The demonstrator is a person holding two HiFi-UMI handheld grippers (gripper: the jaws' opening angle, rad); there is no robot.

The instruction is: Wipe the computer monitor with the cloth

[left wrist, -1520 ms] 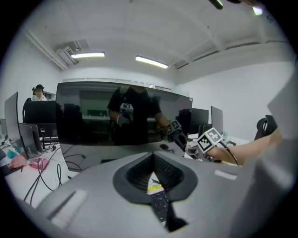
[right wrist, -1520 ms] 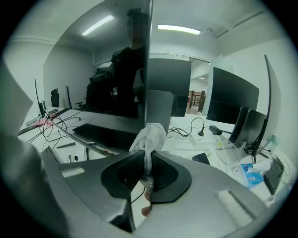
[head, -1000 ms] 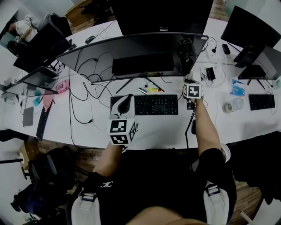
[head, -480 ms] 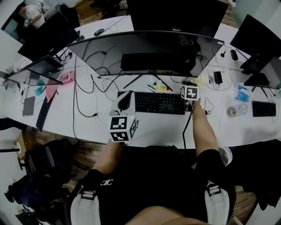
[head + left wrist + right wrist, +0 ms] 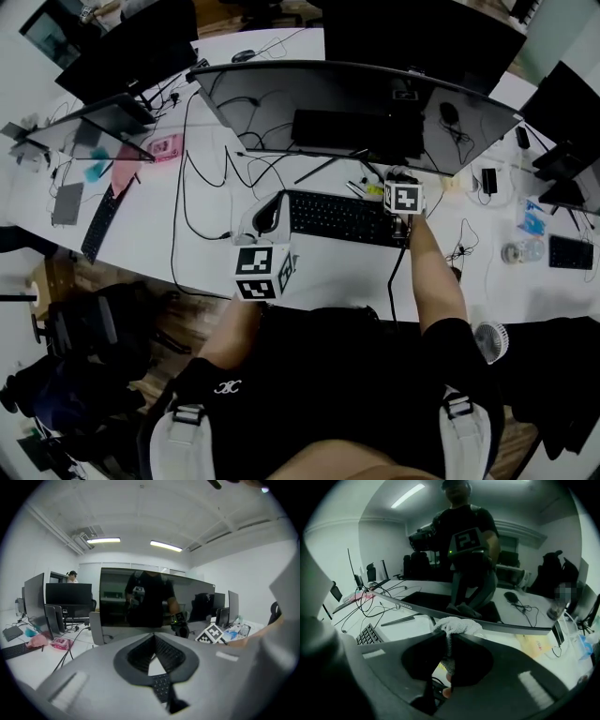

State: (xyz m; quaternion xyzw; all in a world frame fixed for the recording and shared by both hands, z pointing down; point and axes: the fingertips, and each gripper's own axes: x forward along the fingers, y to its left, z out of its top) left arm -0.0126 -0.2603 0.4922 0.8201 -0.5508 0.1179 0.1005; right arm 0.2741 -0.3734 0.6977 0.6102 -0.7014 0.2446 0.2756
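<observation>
The right gripper (image 5: pixel 447 637) had its jaws clamped on a white terry cloth (image 5: pixel 457 624). The cloth's bunched top sat close to the lower edge of the curved monitor (image 5: pixel 356 103). That wide screen ran left to right across the desk (image 5: pixel 328 272), facing the person, and its bezel logo was too small to read. The left gripper (image 5: pixel 153 636), jaws together and empty, hung at the left end of the keyboard (image 5: pixel 342 217). Loose cables (image 5: pixel 202 187) lay further left.

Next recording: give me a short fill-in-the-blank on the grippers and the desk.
The right gripper is shut on a white ____.
The left gripper has its jaws together, holding ____.
On the desk before the curved monitor lies a black ____.
Missing words: cloth; nothing; keyboard.
</observation>
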